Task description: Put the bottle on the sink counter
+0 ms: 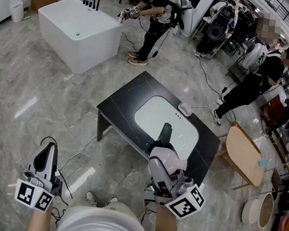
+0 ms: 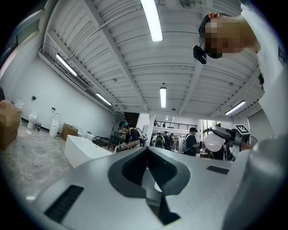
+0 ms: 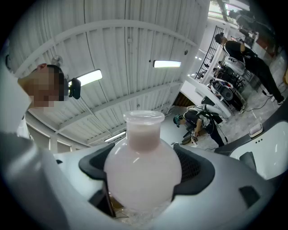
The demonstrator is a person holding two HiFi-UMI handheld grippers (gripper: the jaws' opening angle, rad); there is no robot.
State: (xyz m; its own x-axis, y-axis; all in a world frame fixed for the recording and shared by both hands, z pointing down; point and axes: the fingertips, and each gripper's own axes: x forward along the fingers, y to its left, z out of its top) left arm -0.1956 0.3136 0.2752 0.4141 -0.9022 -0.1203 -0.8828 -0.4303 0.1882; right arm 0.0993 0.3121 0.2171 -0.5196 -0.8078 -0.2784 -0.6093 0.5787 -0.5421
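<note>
A pale pink round-bellied bottle (image 3: 144,166) with a short neck sits upright between the dark pads of my right gripper (image 1: 165,164), which is shut on it. In the head view the bottle (image 1: 163,156) hangs just in front of the near edge of the black sink counter (image 1: 119,106), whose white basin (image 1: 160,117) lies beyond it. My left gripper (image 1: 46,159) is low at the left, away from the counter. Its jaws meet with nothing between them.
A black upright fitting (image 1: 164,132) stands at the basin's near rim. A small white item (image 1: 184,109) lies at its far rim. A white bathtub (image 1: 79,30) is far left, a round wooden table (image 1: 243,154) right. People stand beyond; cables trail on the marble floor.
</note>
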